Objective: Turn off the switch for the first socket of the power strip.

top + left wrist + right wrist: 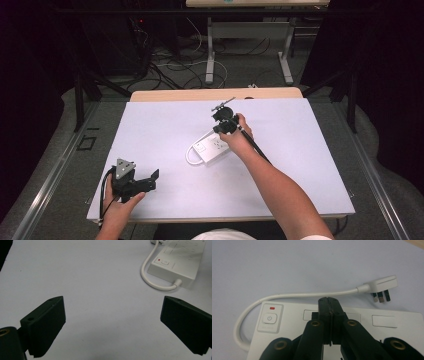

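A white power strip (212, 147) lies near the middle of the white table (160, 130), its short cable (294, 295) looping round to a three-pin plug (382, 286) that rests on the table beside it. My right gripper (222, 129) hangs just above the strip; in the right gripper view the right gripper (329, 301) is shut, jaws pressed together with nothing between them, over the socket face right of the power button (269, 318). At the near left, my left gripper (152, 181) is low over bare table. It is wide open (113, 305), with the strip (177, 262) ahead to its right.
The table's far wooden edge (215, 94) lies beyond the strip. Behind it, cables (170, 65) trail over the floor among another desk's legs (210, 55). Bare white surface stretches left and right of the strip.
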{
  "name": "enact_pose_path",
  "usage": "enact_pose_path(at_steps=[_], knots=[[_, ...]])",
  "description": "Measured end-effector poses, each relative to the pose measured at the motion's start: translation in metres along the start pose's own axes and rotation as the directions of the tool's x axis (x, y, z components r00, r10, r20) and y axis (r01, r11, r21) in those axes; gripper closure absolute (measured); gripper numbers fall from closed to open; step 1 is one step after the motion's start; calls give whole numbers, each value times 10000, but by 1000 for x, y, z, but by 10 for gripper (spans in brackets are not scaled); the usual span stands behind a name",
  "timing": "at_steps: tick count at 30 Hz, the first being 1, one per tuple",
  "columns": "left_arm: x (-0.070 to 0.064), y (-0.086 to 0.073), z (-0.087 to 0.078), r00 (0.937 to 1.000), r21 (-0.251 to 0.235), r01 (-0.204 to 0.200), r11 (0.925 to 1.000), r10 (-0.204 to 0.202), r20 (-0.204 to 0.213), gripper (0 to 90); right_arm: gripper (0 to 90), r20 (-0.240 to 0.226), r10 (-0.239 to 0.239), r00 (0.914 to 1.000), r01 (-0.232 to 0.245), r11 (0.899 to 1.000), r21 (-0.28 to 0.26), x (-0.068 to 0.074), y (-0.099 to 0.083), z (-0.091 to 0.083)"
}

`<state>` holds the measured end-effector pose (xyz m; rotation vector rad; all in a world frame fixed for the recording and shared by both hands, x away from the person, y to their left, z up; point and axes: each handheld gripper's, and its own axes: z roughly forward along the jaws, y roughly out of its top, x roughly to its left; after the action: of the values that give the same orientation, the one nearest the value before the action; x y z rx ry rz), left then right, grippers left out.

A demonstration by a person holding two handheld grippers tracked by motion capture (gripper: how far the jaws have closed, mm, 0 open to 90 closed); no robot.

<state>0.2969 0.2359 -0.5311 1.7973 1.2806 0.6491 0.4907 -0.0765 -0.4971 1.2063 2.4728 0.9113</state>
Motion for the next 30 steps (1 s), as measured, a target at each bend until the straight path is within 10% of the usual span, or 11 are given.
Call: enact_pose_path(at_steps=[30], knots=[[0, 0, 0, 10000, 88, -5, 10000, 5, 9, 60, 900, -130, 230, 9997, -226, 9992, 338, -3, -4, 22]])
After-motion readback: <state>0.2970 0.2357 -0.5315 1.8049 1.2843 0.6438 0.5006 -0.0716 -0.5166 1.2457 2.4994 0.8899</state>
